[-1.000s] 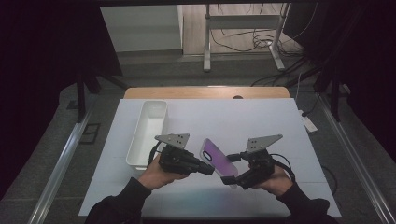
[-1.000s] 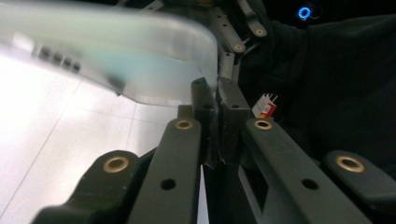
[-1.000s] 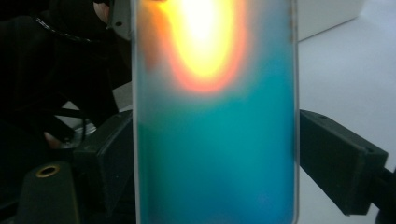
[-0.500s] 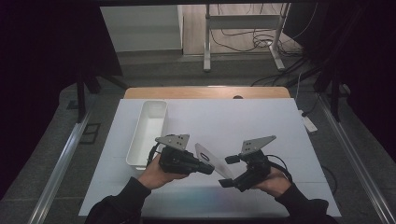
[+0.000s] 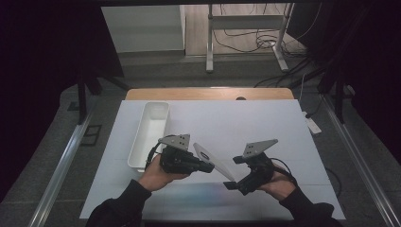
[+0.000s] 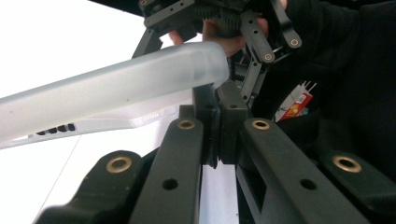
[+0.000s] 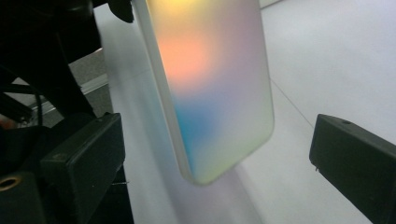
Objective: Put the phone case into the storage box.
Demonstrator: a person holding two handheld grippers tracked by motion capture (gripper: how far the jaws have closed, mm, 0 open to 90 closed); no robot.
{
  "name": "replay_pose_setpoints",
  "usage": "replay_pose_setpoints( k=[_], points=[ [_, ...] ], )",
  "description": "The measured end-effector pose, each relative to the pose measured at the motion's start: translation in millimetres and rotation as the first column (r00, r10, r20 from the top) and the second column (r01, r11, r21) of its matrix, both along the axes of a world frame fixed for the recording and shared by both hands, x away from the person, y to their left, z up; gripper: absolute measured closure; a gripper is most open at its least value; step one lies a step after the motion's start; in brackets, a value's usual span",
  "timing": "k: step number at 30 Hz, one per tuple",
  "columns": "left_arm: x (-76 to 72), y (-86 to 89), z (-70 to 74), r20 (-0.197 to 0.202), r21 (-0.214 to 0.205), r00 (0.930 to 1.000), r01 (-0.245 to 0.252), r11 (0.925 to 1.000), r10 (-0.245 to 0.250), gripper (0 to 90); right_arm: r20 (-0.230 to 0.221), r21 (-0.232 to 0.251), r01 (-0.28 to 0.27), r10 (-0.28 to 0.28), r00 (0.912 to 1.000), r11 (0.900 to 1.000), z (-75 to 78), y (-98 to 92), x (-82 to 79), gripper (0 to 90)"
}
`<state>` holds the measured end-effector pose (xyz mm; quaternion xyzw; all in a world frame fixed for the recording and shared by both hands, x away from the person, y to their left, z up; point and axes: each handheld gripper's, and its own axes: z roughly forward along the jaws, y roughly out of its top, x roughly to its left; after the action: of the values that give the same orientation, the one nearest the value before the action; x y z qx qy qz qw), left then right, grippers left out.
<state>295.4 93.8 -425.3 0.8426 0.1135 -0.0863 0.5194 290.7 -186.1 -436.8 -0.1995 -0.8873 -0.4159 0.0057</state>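
A translucent phone case with a rainbow sheen hangs above the white table sheet between my two hands. My left gripper is shut on its edge and carries it. In the left gripper view the case runs off to the upper left from the closed jaws of the left gripper. My right gripper is open, and its jaws have just been opening. In the right gripper view the lower end of the case hangs between the wide-apart pads of the right gripper, touching neither.
A long white tray stands empty on the left part of the sheet, just beyond my left hand. A wooden table edge runs along the back. A small white block lies off the sheet's right side.
The case looked purple a second ago and now shows pale. The right gripper's jaws have spread off it and the right hand sits slightly lower. The left hand has kept still.
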Motion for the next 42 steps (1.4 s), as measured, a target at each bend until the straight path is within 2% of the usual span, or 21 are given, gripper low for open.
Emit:
replay_pose_setpoints(
  k=[12,23,31,42],
  points=[
    [0.7,5.3,1.4,0.013,0.043,0.9982,-0.059,0.9974,0.058,88.3,0.022,-0.024,0.064,-0.064,0.9977,0.9977,-0.9,-6.7,3.3,2.2],
    [2.9,14.7,4.5,0.019,0.054,0.9934,-0.114,0.9921,0.113,88.3,0.072,-0.056,0.138,-0.134,0.9883,0.9888,0.0,-14.7,0.7,0.2],
    [4.4,21.6,8.4,0.022,0.062,0.9877,-0.156,0.9858,0.155,88.2,0.101,-0.073,0.188,-0.180,0.9785,0.9795,1.4,-23.6,-2.3,0.0],
    [9.1,29.8,11.3,0.031,0.094,0.9767,-0.214,0.9722,0.212,88.3,0.110,-0.080,0.239,-0.230,0.9669,0.9676,0.4,-36.1,-5.8,0.0]
  ],
)
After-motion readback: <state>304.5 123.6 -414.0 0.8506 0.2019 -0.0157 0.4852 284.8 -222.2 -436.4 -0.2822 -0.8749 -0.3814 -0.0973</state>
